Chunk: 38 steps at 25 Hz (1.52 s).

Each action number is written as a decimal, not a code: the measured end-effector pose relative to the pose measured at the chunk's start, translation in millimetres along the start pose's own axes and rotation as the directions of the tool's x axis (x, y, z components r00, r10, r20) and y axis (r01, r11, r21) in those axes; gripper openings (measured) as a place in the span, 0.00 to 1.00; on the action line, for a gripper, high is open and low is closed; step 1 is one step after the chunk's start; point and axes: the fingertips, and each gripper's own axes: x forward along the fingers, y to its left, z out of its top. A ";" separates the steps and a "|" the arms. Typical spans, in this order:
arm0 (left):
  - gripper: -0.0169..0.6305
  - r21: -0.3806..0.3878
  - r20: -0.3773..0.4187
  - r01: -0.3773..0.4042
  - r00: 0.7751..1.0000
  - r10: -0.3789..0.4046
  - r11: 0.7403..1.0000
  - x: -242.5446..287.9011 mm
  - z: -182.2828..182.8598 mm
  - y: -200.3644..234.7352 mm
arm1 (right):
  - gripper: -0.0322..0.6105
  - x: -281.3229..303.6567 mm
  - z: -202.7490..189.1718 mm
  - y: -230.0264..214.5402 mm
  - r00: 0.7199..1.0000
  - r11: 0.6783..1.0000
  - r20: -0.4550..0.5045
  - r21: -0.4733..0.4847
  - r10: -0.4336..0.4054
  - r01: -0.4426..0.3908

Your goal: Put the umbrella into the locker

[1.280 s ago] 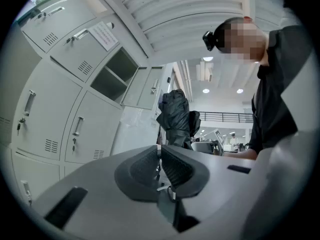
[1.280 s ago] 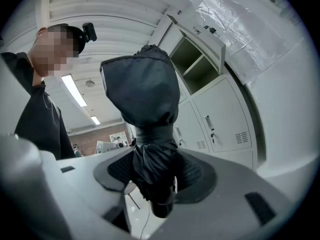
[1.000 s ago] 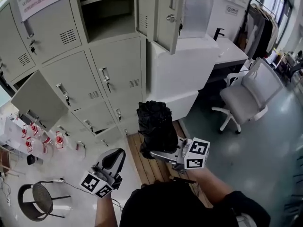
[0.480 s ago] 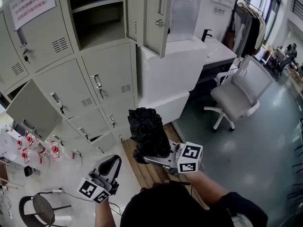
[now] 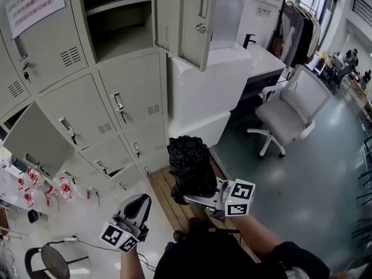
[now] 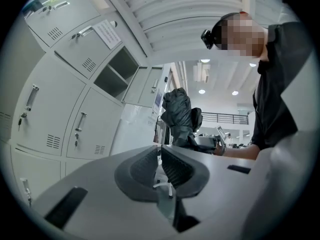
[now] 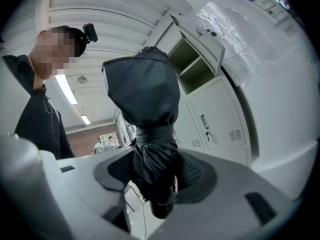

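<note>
Umbrella in the grip, well below the open locker (image 5: 116, 25)

The right gripper (image 5: 199, 196) is clamped on the narrow lower end of the black umbrella (image 5: 190, 166). The left gripper (image 5: 138, 204) is closed with nothing in it. The bulky top could tilt in the jaws, or catch the open door (image 5: 196, 17) when raised.

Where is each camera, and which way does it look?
Head view: on the head, looking down at lockers; forearms, left claw, right claw show.
Left gripper view: on the left claw, looking up; shut jaws, torso show.
Right gripper view: on the right claw, looking up; jaws grip the umbrella.
All share the umbrella.
</note>
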 end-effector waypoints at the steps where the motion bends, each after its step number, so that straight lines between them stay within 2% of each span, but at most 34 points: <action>1: 0.08 -0.006 0.001 -0.002 1.000 0.002 1.000 -0.1 -0.9 3.6 | 0.40 1.3 -1.0 -1.0 1.000 1.000 -0.005 0.003 -0.005 0.005; 7: 0.08 -0.025 -0.004 0.005 1.000 -0.006 1.000 8.6 -9.0 20.0 | 0.40 9.3 -2.9 -17.6 1.000 1.000 -0.014 0.011 -0.022 0.022; 17: 0.08 0.023 -0.013 0.003 1.000 -0.003 1.000 55.4 10.0 66.2 | 0.40 40.7 21.0 -80.2 0.999 0.999 -0.034 -0.041 -0.016 0.014; 23: 0.08 0.067 -0.003 -0.026 1.000 0.026 0.997 97.2 40.0 107.6 | 0.40 72.2 62.1 -132.6 0.999 0.998 -0.018 -0.060 0.032 -0.033; 29: 0.08 0.093 0.015 -0.102 0.995 0.101 0.990 132.3 85.5 146.5 | 0.40 103.9 119.3 -169.4 0.998 0.993 0.002 -0.105 0.060 -0.059; 35: 0.08 0.139 0.040 -0.172 0.985 0.168 0.975 156.7 140.2 179.0 | 0.40 136.2 180.6 -175.6 0.993 0.983 0.061 -0.160 0.103 -0.092; 38: 0.07 0.163 0.054 -0.194 0.981 0.187 0.967 163.6 163.3 191.2 | 0.40 151.2 207.7 -171.6 0.992 0.973 0.088 -0.222 0.090 -0.069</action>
